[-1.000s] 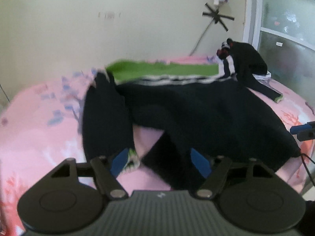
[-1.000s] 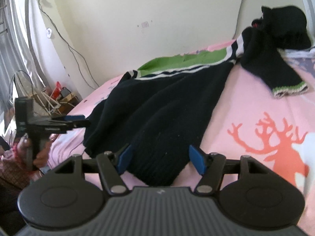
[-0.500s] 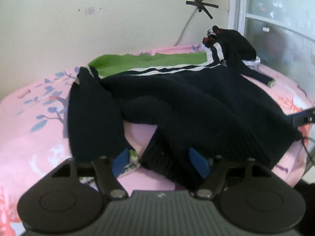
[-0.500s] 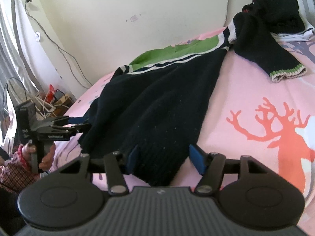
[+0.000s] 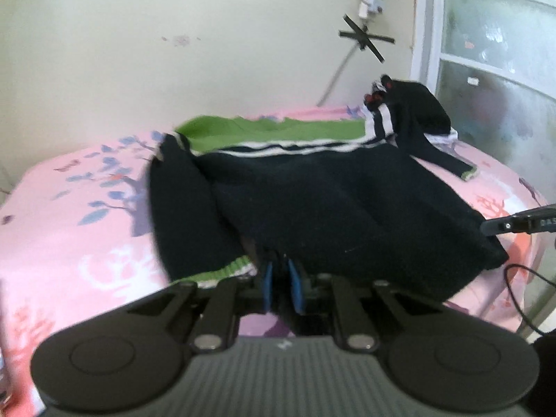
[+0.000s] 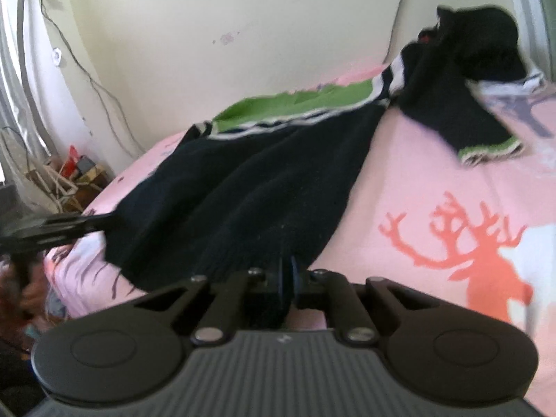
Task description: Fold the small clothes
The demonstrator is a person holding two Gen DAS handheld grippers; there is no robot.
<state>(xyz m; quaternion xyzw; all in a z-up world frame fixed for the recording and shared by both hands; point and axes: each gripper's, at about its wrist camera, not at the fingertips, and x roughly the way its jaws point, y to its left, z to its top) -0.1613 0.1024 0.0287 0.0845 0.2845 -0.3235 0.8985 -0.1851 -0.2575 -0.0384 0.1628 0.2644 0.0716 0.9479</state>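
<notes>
A dark navy sweater (image 5: 330,208) with a green and white striped top lies spread on the pink bed (image 5: 69,236). My left gripper (image 5: 279,279) is closing its jaws on the near hem, and the blue pads pinch the dark knit beside the green cuff (image 5: 222,271) of a sleeve. My right gripper (image 6: 287,274) is closing its jaws on the hem of the sweater (image 6: 243,201) at its other corner, pads pressed on the fabric. Each gripper shows in the other's view: the right gripper (image 5: 514,224) and the left gripper (image 6: 69,226). The far sleeve (image 6: 486,146) lies out to the right.
A heap of dark clothes (image 5: 417,107) sits at the back by the window (image 5: 504,69). The pale wall runs behind the bed. Cables and boxes (image 6: 69,177) clutter the floor at the left of the bed. An orange deer print (image 6: 469,253) marks bare sheet.
Both grippers have gone from wide open around the hem to shut on it. The left gripper shifted and the sweater's near edge is now bunched up with the cuffed sleeve beside the pads.
</notes>
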